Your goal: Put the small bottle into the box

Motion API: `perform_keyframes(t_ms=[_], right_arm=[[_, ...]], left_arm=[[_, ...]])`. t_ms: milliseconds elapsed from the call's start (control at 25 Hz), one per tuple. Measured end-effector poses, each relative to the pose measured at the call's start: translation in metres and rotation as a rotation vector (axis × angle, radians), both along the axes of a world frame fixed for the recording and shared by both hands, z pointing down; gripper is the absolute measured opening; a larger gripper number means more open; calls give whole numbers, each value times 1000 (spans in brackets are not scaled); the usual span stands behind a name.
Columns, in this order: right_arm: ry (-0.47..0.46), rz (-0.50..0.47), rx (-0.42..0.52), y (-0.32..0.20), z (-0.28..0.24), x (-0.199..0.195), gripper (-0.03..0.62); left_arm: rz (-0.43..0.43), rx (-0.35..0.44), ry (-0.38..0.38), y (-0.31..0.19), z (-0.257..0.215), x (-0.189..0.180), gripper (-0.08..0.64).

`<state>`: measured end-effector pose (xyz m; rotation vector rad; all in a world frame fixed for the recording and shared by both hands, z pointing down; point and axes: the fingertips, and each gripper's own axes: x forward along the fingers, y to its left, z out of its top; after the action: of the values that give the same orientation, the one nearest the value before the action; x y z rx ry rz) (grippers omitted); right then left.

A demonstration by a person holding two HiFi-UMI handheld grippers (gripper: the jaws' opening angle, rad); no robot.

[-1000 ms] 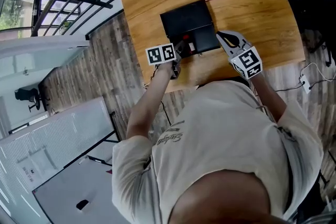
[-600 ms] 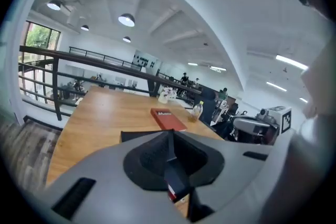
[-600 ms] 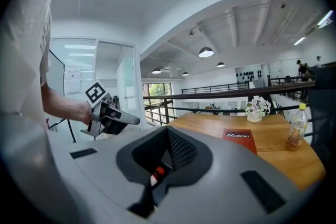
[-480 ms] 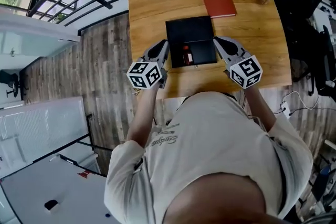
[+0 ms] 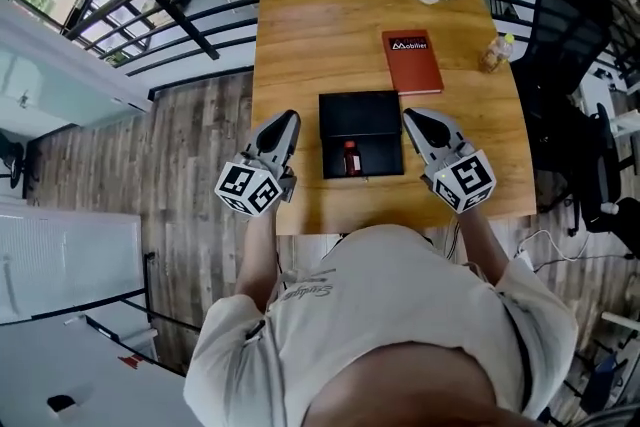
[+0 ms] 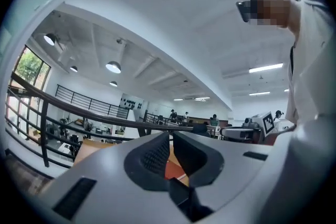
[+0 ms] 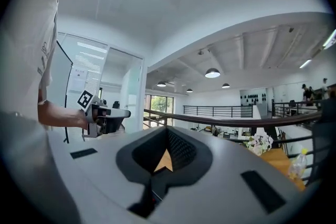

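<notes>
Already the small bottle [image 5: 350, 158] sat inside the black box [image 5: 375, 120] in the head view, in the near half and a little left of centre, so the task looked done. It appeared to lie flat. Its long axis ran from the near edge of the wooden table [image 5: 300, 45] toward the far edge, and the red cap seemed to point away from the person, though the bottle was small in frame. The left gripper [image 5: 291, 116] hung just left of the box and the right gripper [image 5: 408, 115] just right of it. Both were clear of the box and bottle. A red notebook [image 5: 412, 61] lay beyond the box.

By its look the bottle was probably light and rigid, with a smooth round body that could roll or slip. If it needed moving, a pinch across the middle of the body, square to the long axis, would likely hold better than one on the cap.

From the left gripper view, the jaws were pressed together at the tips with nothing between them, pointing out level over the room. The bottle did not show.

From the right gripper view, the jaws likewise met at the tips and pinched nothing. Only bare wood showed through the gap behind the tips, and the left gripper was visible off to the side.
</notes>
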<state>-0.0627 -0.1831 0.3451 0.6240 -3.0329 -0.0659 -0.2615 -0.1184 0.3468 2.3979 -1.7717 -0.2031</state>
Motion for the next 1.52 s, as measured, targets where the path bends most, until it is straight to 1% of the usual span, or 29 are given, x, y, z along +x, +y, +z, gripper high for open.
perform_keyframes(t_ms=[160,320,480,680,800,960,1200,1320,1440,1520], right_arm=[[-21,2,37,7,-17,2,-6],[-21,13,53,10,-20,6,-6],[8,15,72,15,-15,5,-6],[0,25,43,26,-7,12,-6],[-15,32,21,28,-5,14,-6],[-8,36,29,28,-1,15,-6],[7,31,11,36,16,8,-6],[2,36,3,37,19,1,-6],[-8,41,27,42,15,-5,-6],[-7,47,50,44,13,-7,-6]], left_arm=[[-20,70,-54,7,-17,1,31],[-21,90,-49,9,-22,6,31],[-8,63,-46,11,-13,8,31],[8,20,-42,18,-1,10,31],[16,4,-5,14,3,10,31],[42,9,-2,11,6,17,31],[57,1,3,15,14,21,31],[75,3,-12,18,16,20,31],[92,22,-33,21,16,21,31],[87,34,-30,21,16,18,31]])
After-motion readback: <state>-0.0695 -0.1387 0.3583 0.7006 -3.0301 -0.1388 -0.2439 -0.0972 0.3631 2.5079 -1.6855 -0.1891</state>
